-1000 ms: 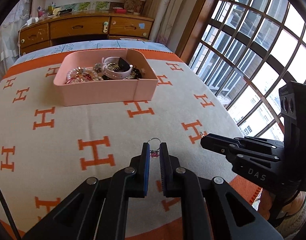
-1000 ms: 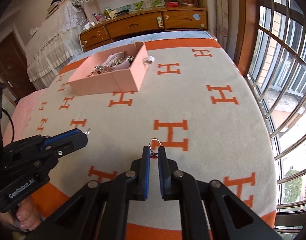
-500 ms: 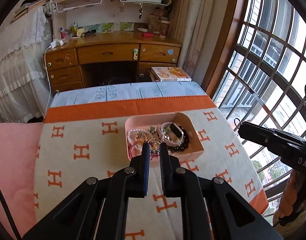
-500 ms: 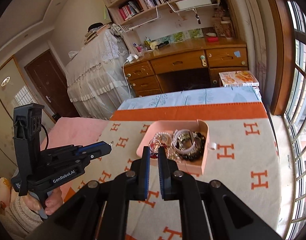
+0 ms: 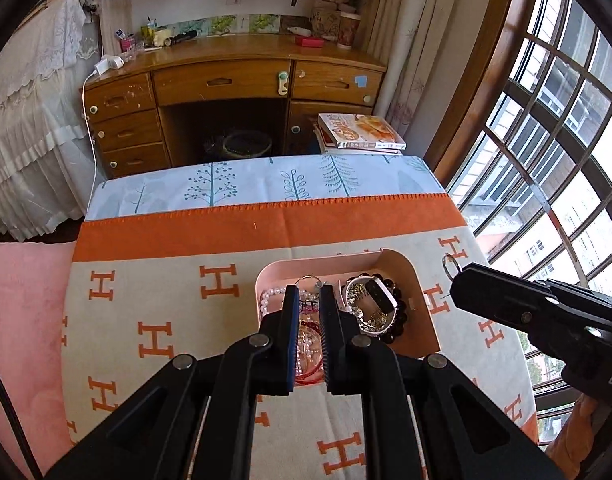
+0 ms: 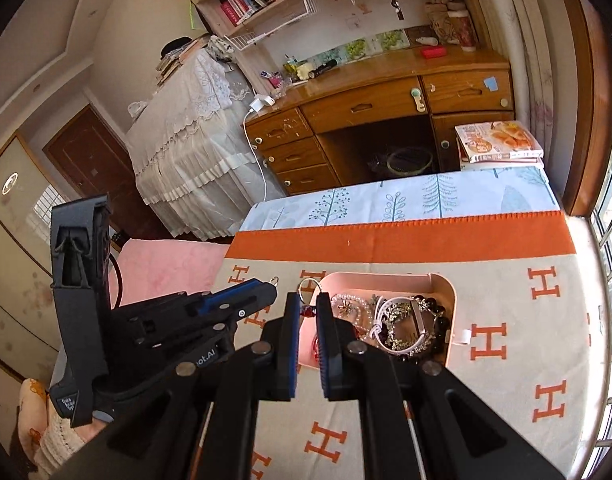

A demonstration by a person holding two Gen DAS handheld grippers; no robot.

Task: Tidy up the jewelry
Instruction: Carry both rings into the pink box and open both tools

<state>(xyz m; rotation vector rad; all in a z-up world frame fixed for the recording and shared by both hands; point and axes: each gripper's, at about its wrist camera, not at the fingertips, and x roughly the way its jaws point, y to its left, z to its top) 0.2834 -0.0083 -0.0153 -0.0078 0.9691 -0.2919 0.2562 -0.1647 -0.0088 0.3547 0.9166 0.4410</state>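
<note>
Earrings are the cargo: each gripper pinches one by its small dangling part, leaving the wire hoop free above the tips so the piece stays visible and can drop cleanly. The left gripper (image 5: 309, 294) is clamped narrow on its earring (image 5: 308, 285); the right gripper (image 6: 307, 303) is likewise closed on the second earring (image 6: 308, 289). Both hang above the pink tray (image 5: 404, 261), which sits on the patterned blanket (image 5: 169, 280) toward its far edge by the orange border, already heaped with pearls, bracelets and a white watch (image 5: 380, 300). Releasing over the tray's near-left corner looks like the next call.
</note>
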